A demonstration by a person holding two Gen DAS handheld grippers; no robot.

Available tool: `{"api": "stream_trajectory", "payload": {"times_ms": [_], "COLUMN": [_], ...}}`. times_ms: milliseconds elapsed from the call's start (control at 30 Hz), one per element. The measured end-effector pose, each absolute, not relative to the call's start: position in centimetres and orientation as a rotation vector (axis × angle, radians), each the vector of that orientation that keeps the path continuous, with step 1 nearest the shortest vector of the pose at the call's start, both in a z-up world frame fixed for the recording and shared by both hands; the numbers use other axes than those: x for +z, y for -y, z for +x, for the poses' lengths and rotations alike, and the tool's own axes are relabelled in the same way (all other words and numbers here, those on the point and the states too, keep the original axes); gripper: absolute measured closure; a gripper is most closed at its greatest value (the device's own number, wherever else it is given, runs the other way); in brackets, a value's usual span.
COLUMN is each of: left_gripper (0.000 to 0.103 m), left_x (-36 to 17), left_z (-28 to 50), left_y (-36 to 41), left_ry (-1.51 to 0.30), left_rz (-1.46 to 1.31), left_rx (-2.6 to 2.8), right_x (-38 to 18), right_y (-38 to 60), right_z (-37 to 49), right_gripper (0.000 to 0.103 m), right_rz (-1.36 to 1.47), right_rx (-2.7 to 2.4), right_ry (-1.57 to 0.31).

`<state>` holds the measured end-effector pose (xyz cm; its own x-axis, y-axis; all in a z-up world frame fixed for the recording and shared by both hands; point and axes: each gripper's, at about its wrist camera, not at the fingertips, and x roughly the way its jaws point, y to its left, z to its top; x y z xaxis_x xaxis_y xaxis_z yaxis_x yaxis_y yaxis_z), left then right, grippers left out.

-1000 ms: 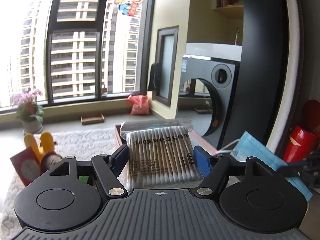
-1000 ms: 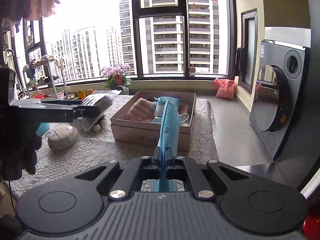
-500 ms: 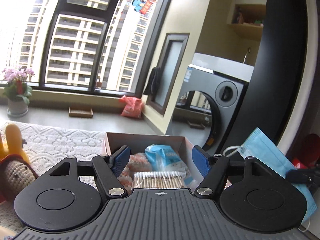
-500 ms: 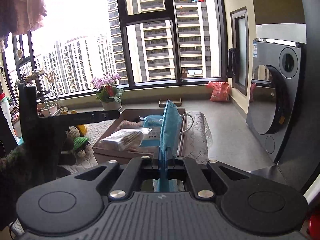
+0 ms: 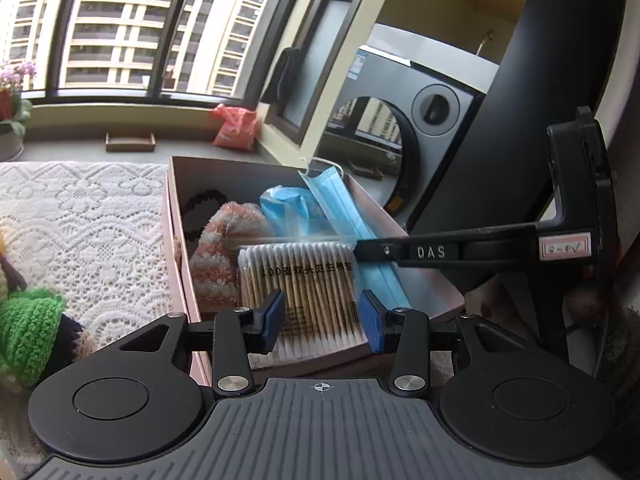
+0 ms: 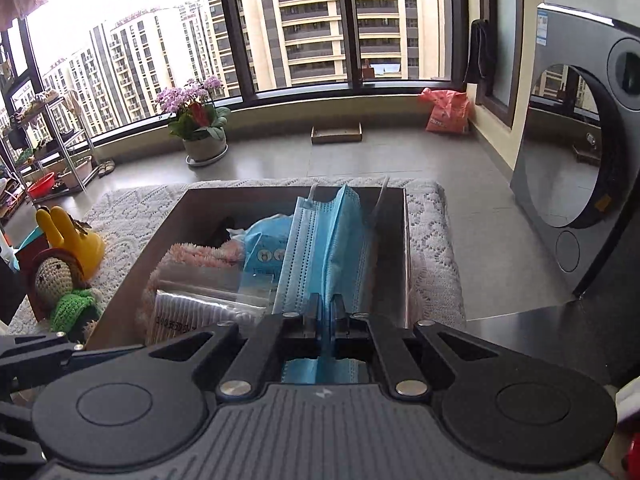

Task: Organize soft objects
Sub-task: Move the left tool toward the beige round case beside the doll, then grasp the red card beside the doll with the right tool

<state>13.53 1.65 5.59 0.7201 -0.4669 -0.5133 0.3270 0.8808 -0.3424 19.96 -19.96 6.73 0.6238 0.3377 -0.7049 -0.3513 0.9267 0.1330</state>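
Swabs (image 5: 308, 280) in a slippery bag lie in the pink box (image 5: 172, 240), near the fuzzy sock (image 5: 224, 248). Left gripper (image 5: 320, 316) has just been closing, pads apart, bag beyond them.

Right gripper (image 6: 324, 312) is pinched on the soft, light blue mask (image 6: 324, 240), over the box's right side.

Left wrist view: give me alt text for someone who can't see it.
The left gripper, jaws open, hovers over a cotton swab pack lying in the pink box beside a fluffy pink cloth. From the right, the right gripper holds a blue face mask over the box.
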Motion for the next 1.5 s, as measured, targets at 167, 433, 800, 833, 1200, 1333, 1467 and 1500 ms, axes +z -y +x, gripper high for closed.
{"api": "stream_trajectory", "payload": {"times_ms": [167,433,800,833,1200,1333,1467,1500], "left_gripper": [0.059,0.059,0.059,0.059,0.059,0.059,0.059,0.059], "left_x": [5.9,7.2,4.1,3.8,5.0,4.4,3.5,3.2], "left_z": [14.1,5.8,-2.2,-2.5,0.5,5.2,6.5,6.5], "left_y": [-2.4,-8.9,-21.2,-21.8,-27.0,-29.2,-29.7,-29.9], "left_ry": [-0.603,-0.488,-0.498,-0.503,-0.522,-0.562,-0.557,-0.55], "left_rz": [-0.263,-0.288,-0.42,-0.442,-0.44,-0.454,-0.467,-0.48], "left_rx": [-0.438,-0.325,0.087,0.089,-0.019,-0.065,-0.049,-0.05], "right_x": [5.6,10.6,12.7,12.1,8.0,7.2,9.9,10.4], "right_y": [17.8,17.6,4.0,2.3,-8.8,-8.8,-7.0,-7.0], "right_z": [18.3,15.0,11.5,11.5,13.3,13.3,14.3,14.8], "right_gripper": [0.098,0.036,0.011,0.011,0.011,0.011,0.011,0.011], "right_rz": [-0.224,-0.268,-0.256,-0.275,-0.407,-0.469,-0.314,-0.276], "right_rx": [0.348,0.379,0.711,0.739,0.833,0.791,0.835,0.83], "right_ry": [-0.799,-0.664,-0.611,-0.629,-0.722,-0.722,-0.747,-0.762]}}
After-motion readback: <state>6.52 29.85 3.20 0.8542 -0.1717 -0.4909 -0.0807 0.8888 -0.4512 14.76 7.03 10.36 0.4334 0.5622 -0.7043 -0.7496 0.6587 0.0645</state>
